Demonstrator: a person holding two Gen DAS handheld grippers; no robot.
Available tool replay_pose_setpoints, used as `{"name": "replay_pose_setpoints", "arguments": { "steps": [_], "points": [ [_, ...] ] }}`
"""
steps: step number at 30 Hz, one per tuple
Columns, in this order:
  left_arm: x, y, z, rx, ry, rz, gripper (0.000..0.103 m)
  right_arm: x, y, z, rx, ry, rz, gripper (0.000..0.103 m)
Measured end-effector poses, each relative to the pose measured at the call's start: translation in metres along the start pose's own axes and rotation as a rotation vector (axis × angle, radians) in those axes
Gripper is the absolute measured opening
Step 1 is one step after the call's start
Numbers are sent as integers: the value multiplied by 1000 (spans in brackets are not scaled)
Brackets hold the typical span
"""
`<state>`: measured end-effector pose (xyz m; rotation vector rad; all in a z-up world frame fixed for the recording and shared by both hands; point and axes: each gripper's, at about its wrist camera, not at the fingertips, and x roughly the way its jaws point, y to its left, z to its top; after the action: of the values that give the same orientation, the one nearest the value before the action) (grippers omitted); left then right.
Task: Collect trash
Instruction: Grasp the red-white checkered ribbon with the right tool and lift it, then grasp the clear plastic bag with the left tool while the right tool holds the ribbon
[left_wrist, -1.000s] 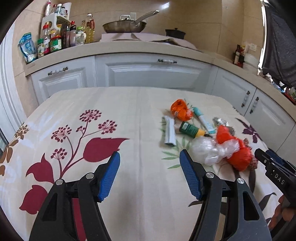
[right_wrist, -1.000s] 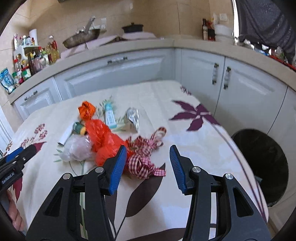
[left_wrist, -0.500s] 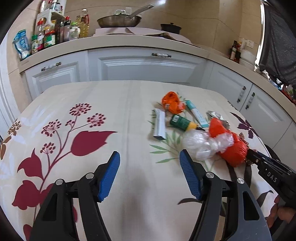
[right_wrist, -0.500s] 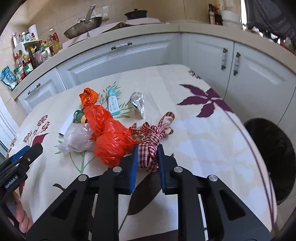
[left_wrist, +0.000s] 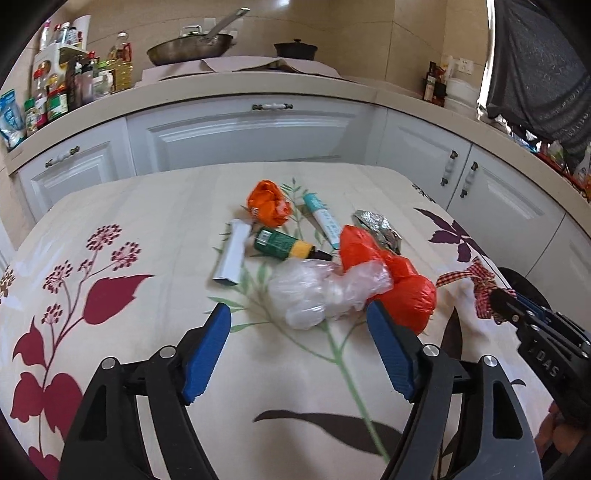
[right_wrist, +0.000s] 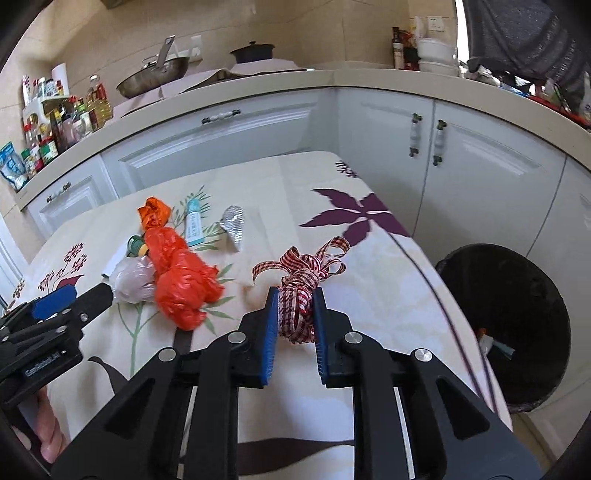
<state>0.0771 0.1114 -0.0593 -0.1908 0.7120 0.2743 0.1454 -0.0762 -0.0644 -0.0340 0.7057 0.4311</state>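
Left wrist view: my left gripper (left_wrist: 299, 334) jaws opening, nothing between pads; clear plastic bag (left_wrist: 325, 291) just ahead on tablecloth (left_wrist: 147, 229), touching red plastic bag (left_wrist: 399, 280). Green tube (left_wrist: 286, 246), white tube (left_wrist: 232, 254), foil wrapper (left_wrist: 378, 229) beyond.

Right wrist view: my right gripper (right_wrist: 293, 306) clamped on checkered ribbon (right_wrist: 301, 288), ribbon's loops trailing forward over tablecloth. Black trash bin (right_wrist: 517, 317) beside table, right.
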Motion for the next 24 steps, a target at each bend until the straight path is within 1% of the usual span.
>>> {"name": "replay_pose_setpoints", "arguments": {
  "steps": [4, 8, 10, 11, 12, 13, 15, 17, 20, 24],
  "points": [
    [12, -10, 4, 18, 25, 8, 75, -4, -9, -1, 12, -8, 3, 17],
    [18, -12, 8, 15, 26, 10, 75, -5, -16, 0, 23, -12, 9, 17],
    [23, -12, 9, 18, 34, 15, 66, -4, -18, 0, 26, -13, 10, 17],
    [25, -12, 9, 16, 45, 10, 56, -4, -19, 0, 27, -13, 10, 17],
    [28, -11, 9, 14, 60, 5, 52, -4, -19, 0, 28, -13, 10, 17],
    [29, -10, 9, 13, 63, 11, 50, -4, -20, 0, 28, -13, 11, 17],
    [28, -8, 10, 13, 57, 5, 42, -4, -20, 0, 30, -14, 11, 17],
    [27, -7, 10, 24, 50, 11, 37, -4, -21, -1, 32, -15, 11, 17],
    [24, -6, 10, 31, 41, 10, 34, -5, -22, -1, 30, -19, 11, 17],
    [19, -1, 9, 23, 36, 6, 33, -8, -22, -1, 26, -25, 9, 17]
  ]
}}
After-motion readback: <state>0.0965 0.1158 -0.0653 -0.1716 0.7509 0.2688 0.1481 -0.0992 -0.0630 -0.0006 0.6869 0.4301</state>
